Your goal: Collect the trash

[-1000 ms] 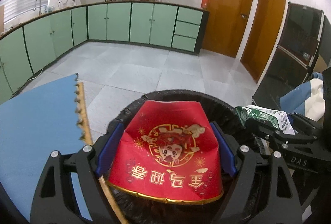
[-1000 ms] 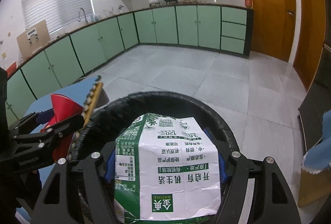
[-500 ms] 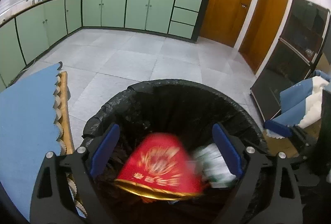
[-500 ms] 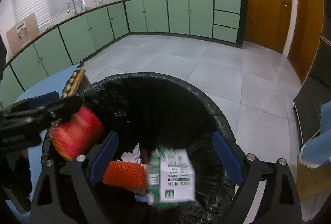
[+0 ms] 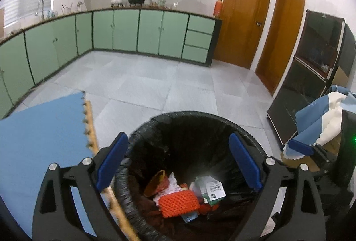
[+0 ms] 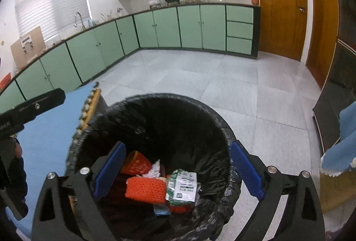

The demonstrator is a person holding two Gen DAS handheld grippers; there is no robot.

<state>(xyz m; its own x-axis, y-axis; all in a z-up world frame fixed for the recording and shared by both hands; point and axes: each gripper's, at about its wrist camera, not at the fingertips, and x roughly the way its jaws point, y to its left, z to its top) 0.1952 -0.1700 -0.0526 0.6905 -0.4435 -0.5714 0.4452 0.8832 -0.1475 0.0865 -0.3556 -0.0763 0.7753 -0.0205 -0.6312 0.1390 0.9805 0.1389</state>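
A black-lined trash bin (image 5: 249, 138) (image 6: 224, 129) stands below both grippers. Inside lie a red paper cup (image 5: 156, 182) (image 6: 135, 165), a green-and-white carton (image 5: 211, 189) (image 6: 183, 185), an orange mesh sleeve (image 5: 179, 204) (image 6: 145, 188) and crumpled white paper (image 5: 172, 185). My left gripper (image 5: 178, 161) is open and empty above the bin. My right gripper (image 6: 178, 169) is open and empty above the bin. Part of the left gripper body (image 6: 33, 107) shows at the left of the right wrist view.
A blue foam mat (image 5: 40, 143) (image 6: 49, 136) with a wooden edge lies left of the bin. Green cabinets (image 5: 124, 31) line the far walls. Dark cabinets (image 5: 311, 76) and blue-and-white cloth (image 5: 320, 116) are to the right. Grey tile floor (image 5: 155, 83) lies beyond.
Both grippers opened. The red cup dropped from the left gripper and the carton from the right; both now lie in the bin.
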